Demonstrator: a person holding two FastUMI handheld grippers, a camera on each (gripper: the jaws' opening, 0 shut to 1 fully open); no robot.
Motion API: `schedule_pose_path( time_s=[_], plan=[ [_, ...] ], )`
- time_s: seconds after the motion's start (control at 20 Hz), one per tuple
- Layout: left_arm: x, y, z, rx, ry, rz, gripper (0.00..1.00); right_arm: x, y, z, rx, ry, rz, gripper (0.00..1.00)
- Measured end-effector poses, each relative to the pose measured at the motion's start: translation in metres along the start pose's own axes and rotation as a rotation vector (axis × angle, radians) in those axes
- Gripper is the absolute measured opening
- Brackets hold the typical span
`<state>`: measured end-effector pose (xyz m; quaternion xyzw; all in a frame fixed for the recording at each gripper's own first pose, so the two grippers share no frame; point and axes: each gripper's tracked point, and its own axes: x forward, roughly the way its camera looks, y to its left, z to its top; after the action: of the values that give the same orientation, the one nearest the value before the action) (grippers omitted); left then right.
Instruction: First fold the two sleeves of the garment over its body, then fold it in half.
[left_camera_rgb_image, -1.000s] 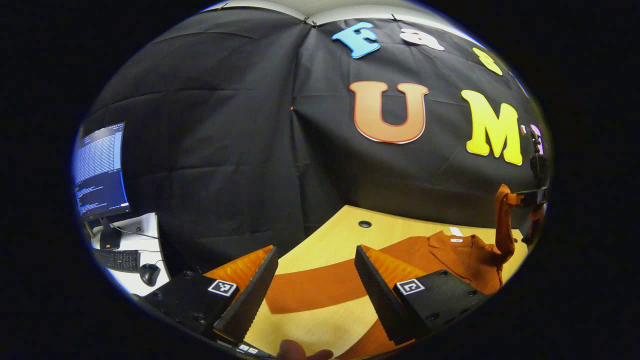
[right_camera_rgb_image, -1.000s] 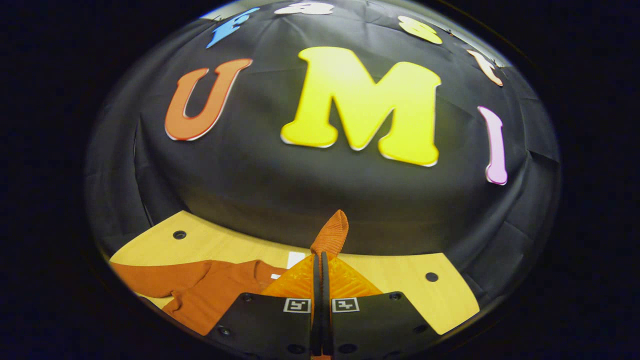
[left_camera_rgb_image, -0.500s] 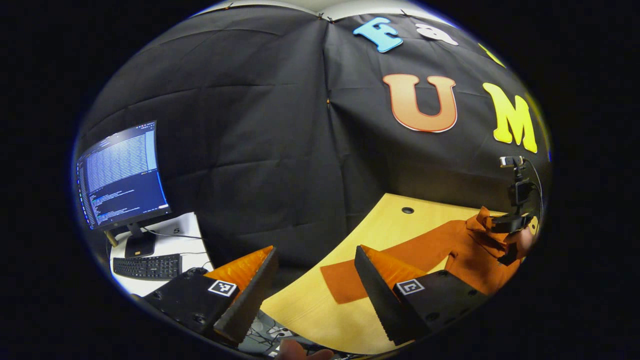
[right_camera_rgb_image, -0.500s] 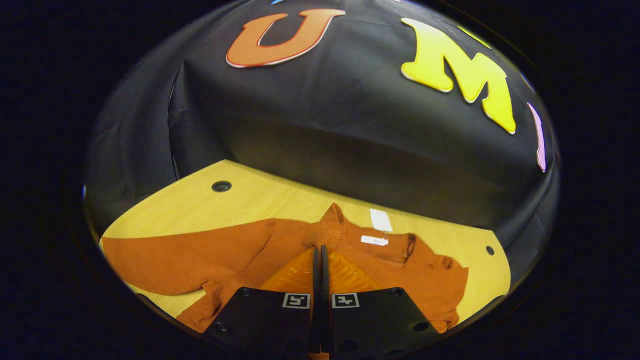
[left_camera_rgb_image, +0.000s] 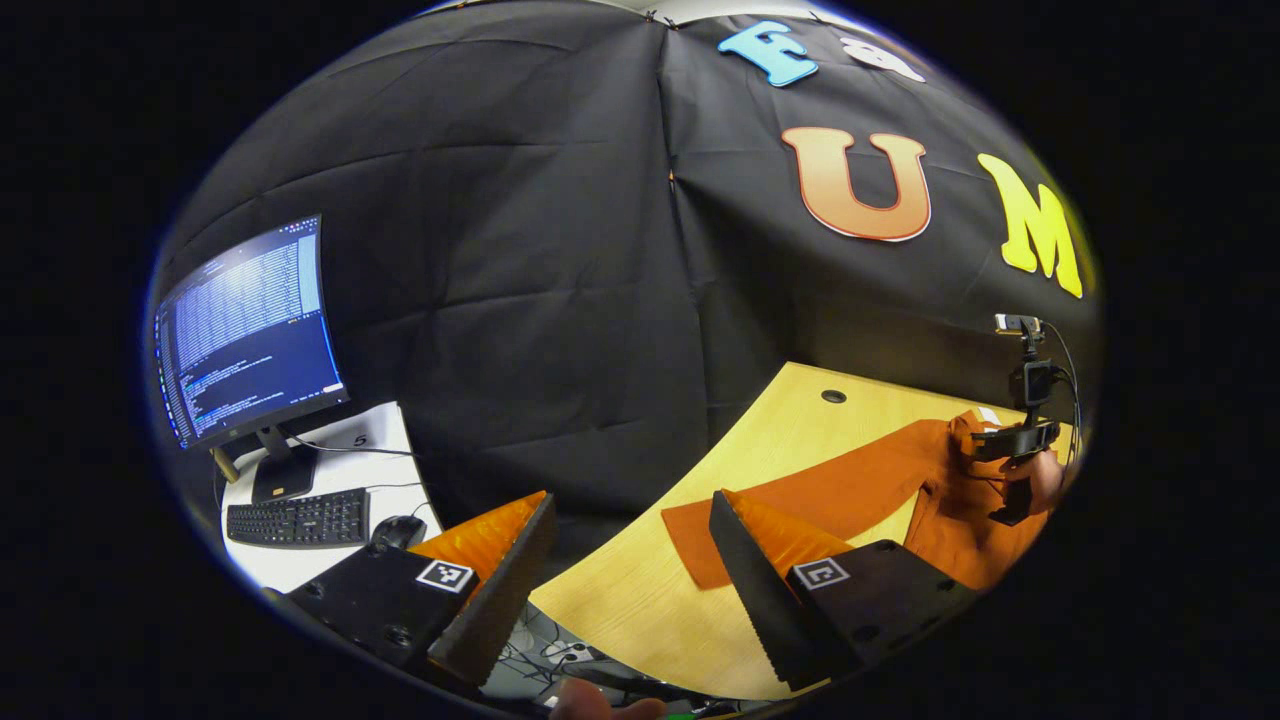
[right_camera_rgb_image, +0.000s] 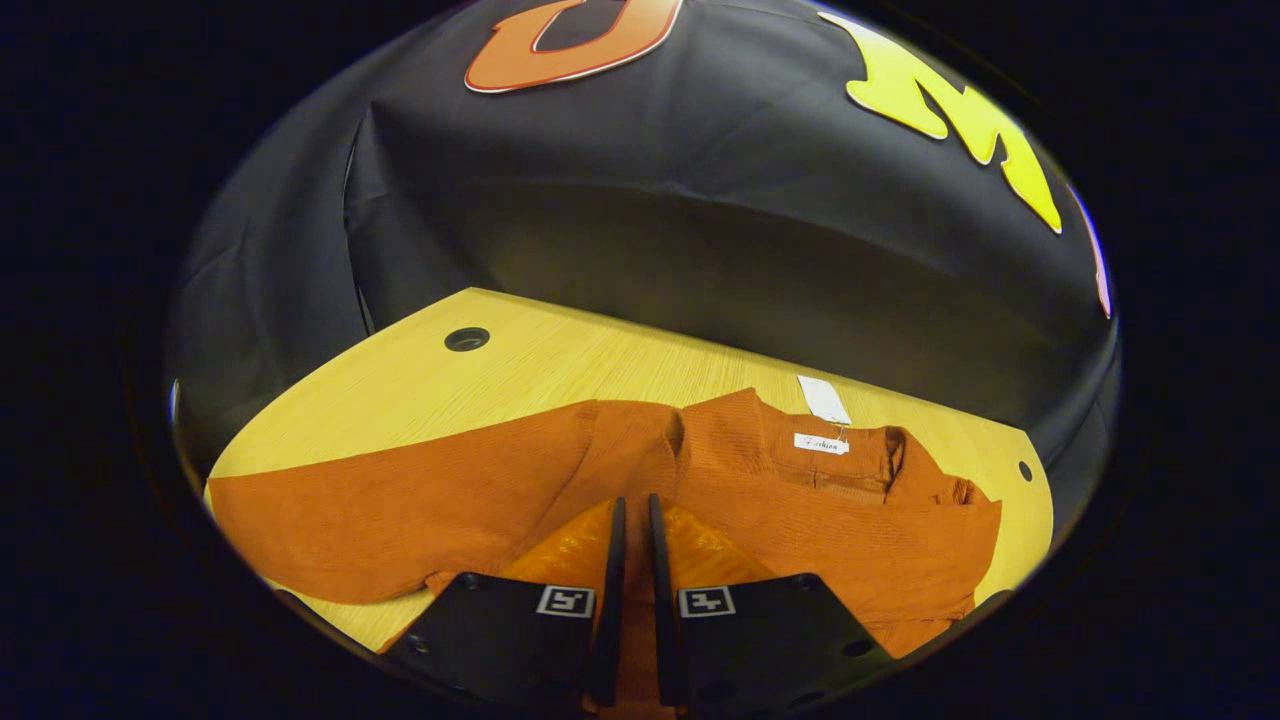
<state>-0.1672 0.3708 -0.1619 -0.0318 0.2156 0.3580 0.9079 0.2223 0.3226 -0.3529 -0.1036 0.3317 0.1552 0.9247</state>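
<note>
Rust-orange garment (right_camera_rgb_image: 800, 510) spread flat on tabletop (right_camera_rgb_image: 560, 370). Over garment: right hand-held gripper (right_camera_rgb_image: 632, 520), fingers parted by a narrow slit, pinching nothing. Beside garment's outstretched sleeve (left_camera_rgb_image: 800, 495): left hand-held gripper (left_camera_rgb_image: 630, 530), spread wide, empty.

garment (right_camera_rgb_image: 760, 500) on table (right_camera_rgb_image: 560, 365), monitor (left_camera_rgb_image: 250, 330) beside

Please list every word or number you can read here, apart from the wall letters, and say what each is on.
"5": on the white desk, beside the monitor's stand.
Monitor: lines of text, too small to read.
Neck label of the garment: one short word, too small to read with confidence.
Tag by the collar: no writing visible.
</note>
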Motion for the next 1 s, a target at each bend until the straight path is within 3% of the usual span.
schedule_pose_path(
  time_s=[0.1,0.25,0.3,0.45,0.7,0.75,1.0],
  plan=[
    [0.005,-0.009,0.000,0.010,-0.005,-0.019,1.00,-0.008,0.008,0.002,0.018,-0.001,0.026,0.21],
    [0.018,-0.023,-0.002,0.006,-0.006,-0.047,1.00,-0.018,0.014,0.011,0.020,-0.019,0.057,0.39],
    [0.023,-0.026,-0.005,0.005,0.005,-0.049,1.00,-0.024,0.016,0.015,0.027,-0.029,0.072,0.38],
    [0.042,-0.037,-0.016,-0.023,0.019,-0.072,1.00,-0.043,0.014,0.025,0.033,-0.044,0.085,0.76],
    [0.077,-0.058,-0.061,-0.037,0.119,-0.098,1.00,-0.101,-0.006,0.034,-0.007,-0.083,0.145,0.80],
    [0.082,-0.060,-0.069,-0.036,0.135,-0.095,1.00,-0.116,-0.015,0.036,-0.021,-0.098,0.151,0.89],
    [0.105,-0.064,-0.090,-0.024,0.189,-0.071,1.00,-0.184,-0.073,0.034,-0.050,-0.161,0.118,0.92]
  ],
)
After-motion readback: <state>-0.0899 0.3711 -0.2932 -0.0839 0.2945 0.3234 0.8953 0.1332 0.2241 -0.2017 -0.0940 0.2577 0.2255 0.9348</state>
